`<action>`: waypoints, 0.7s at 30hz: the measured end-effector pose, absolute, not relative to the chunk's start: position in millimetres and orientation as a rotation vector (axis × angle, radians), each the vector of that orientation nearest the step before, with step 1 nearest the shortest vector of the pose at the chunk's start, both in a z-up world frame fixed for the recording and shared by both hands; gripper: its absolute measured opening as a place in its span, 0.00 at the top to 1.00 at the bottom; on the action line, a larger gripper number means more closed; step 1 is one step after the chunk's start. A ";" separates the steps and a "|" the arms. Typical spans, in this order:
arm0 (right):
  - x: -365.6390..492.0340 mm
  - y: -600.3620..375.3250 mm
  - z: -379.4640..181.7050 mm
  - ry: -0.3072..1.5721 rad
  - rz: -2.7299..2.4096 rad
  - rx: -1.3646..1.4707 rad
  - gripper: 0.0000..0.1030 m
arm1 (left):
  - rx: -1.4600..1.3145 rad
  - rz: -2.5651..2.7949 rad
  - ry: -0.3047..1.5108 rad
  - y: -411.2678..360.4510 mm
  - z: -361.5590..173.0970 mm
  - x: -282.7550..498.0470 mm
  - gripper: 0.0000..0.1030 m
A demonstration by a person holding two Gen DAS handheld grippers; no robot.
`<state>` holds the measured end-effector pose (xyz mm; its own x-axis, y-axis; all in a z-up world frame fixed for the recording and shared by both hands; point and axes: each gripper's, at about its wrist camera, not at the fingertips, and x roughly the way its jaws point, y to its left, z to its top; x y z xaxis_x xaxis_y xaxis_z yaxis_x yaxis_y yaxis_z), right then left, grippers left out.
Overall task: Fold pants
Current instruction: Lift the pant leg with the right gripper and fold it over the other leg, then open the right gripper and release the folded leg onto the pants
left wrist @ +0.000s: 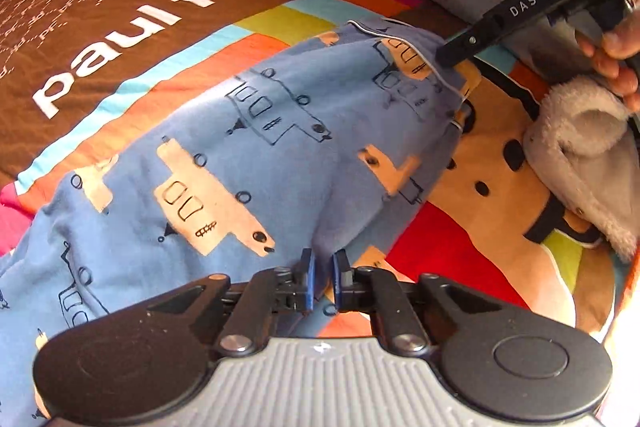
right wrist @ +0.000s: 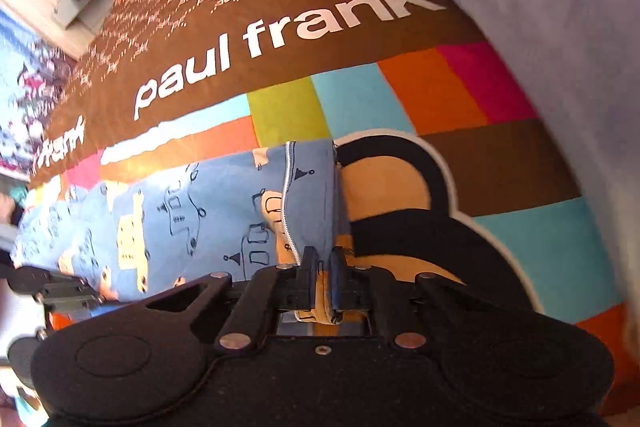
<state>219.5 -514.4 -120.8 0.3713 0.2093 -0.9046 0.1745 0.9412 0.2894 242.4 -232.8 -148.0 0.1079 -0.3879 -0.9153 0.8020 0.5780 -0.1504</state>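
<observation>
Blue pads of the left gripper (left wrist: 323, 277) are seen nearest the lens, drawn close together with the edge of the pants (left wrist: 224, 163) caught between them, so this tool is judged to be clamped on the cloth. In the right wrist view, the right gripper (right wrist: 324, 277) is likewise closed on a bunched fold of the same pants (right wrist: 192, 211), near a white-piped hem. The pants are spread on a colourful blanket (left wrist: 120, 7) printed with white lettering, with 1 end lifted between the 2 tools. In the left view the right gripper (left wrist: 448, 57) is seen biting the far corner of the hem, held by a hand (left wrist: 616, 55) beside a fluffy grey garment (left wrist: 580, 155).

Several risks are judged from here. Only a thin edge is held on the left, so the cloth could slip out if it is pulled taut. If the 2 tools are moved unevenly, the fold could be laid crooked or wrinkled. The grey garment could be snagged or dragged if the right tool is swung outward.
</observation>
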 end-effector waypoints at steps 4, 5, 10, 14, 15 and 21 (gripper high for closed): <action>210.3 -519.2 -114.3 1.235 0.018 0.325 0.95 | 0.450 -0.943 1.161 -230.1 -146.1 235.0 0.92; 208.4 -520.0 -113.0 1.241 0.013 0.310 0.97 | 0.456 -0.941 1.159 -229.5 -146.9 233.3 0.92; 209.7 -516.6 -130.1 1.260 0.029 0.243 0.96 | 0.500 -0.917 1.171 -230.2 -159.3 230.0 0.92; 212.6 -514.4 -149.6 1.290 0.029 0.245 0.96 | 0.530 -0.936 1.164 -234.7 -158.1 226.0 0.93; 212.2 -514.6 -148.3 1.287 0.028 0.246 0.96 | 0.524 -0.956 1.174 -235.1 -156.3 224.4 0.98; 209.7 -515.3 -148.4 1.323 0.040 0.229 0.91 | 0.549 -0.943 1.157 -232.5 -152.8 206.1 0.98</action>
